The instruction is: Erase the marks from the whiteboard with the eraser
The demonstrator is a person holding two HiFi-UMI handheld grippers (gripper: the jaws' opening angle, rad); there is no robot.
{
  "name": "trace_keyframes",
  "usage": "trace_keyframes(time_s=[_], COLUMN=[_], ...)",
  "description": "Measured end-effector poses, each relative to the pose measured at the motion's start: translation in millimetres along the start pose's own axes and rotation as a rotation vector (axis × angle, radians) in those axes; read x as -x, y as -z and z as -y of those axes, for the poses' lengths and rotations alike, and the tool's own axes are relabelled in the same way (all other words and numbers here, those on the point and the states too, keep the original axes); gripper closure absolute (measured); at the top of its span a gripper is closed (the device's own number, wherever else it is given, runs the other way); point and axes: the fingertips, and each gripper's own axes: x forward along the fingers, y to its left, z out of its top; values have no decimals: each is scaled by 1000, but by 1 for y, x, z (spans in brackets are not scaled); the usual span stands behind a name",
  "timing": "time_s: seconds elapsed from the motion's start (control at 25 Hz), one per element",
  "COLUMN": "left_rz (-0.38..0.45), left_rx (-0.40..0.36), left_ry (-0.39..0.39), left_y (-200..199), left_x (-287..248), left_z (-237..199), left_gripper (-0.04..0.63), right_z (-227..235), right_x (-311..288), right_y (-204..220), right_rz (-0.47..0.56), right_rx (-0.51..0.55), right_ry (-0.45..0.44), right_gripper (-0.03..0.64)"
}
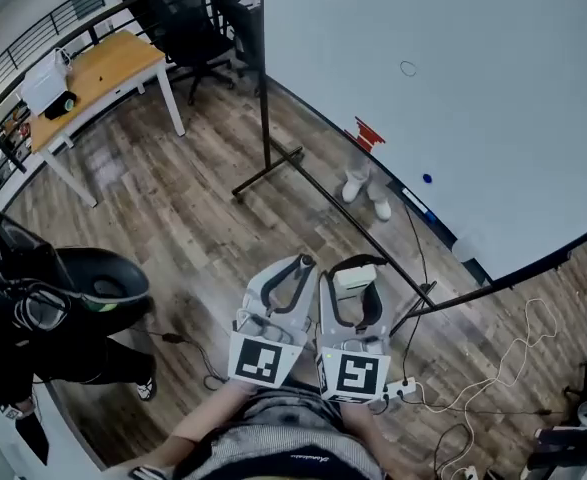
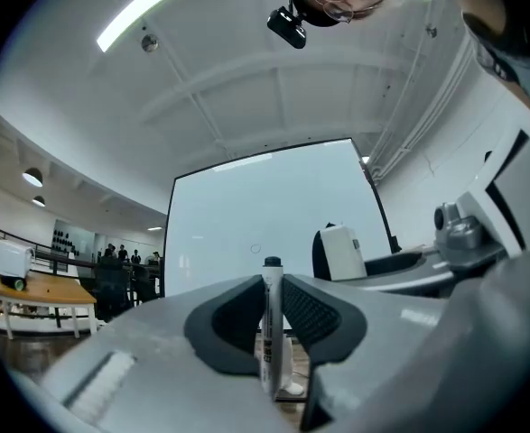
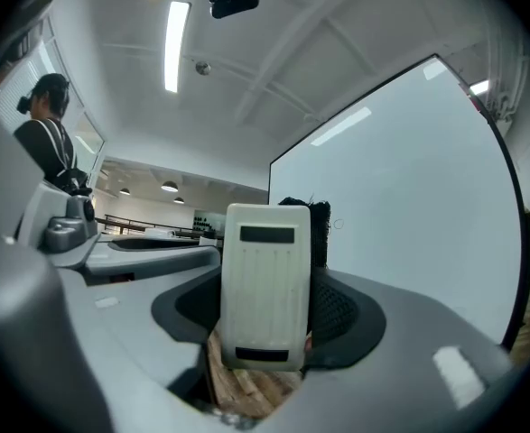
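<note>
The big whiteboard [image 1: 453,98] stands ahead on a black frame, with one small drawn circle [image 1: 407,68] on it. That circle [image 2: 255,249] shows faintly in the left gripper view and the same circle [image 3: 338,225] in the right gripper view. My left gripper [image 1: 300,264] is shut on a white marker pen [image 2: 271,332] held upright between its pads. My right gripper [image 1: 357,268] is shut on the white eraser [image 3: 265,287], its black felt side turned to the board. The eraser [image 1: 353,279] also shows between the right jaws from above. Both grippers are held close together, well short of the board.
A red object [image 1: 368,133], a blue magnet [image 1: 427,179] and a pair of white shoes [image 1: 365,190] are at the board's foot. A wooden table [image 1: 98,73] and black office chairs [image 1: 198,33] stand at far left. Cables [image 1: 493,368] lie on the wooden floor at right. A person in black [image 1: 43,318] stands left.
</note>
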Motion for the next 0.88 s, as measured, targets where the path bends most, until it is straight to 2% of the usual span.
trace_keyframes(time_s=[0.24, 0.44, 0.64, 0.88], left_rz=[-23, -37, -49, -59], left_rx=[10, 27, 57, 69], left_ry=[55, 66, 59, 56], left_y=[15, 23, 30, 45], left_x=[-50, -72, -85, -114], left_z=[-57, -90, -114, -126], left_gripper=[522, 522, 522, 522], right_z=[-3, -10, -12, 5], right_x=[-74, -115, -140, -170], right_y=[4, 8, 11, 22], right_rz=[-13, -39, -56, -72], right_rx=[-9, -3, 4, 7], right_ry=[52, 57, 58, 63], right_gripper=[357, 357, 357, 357])
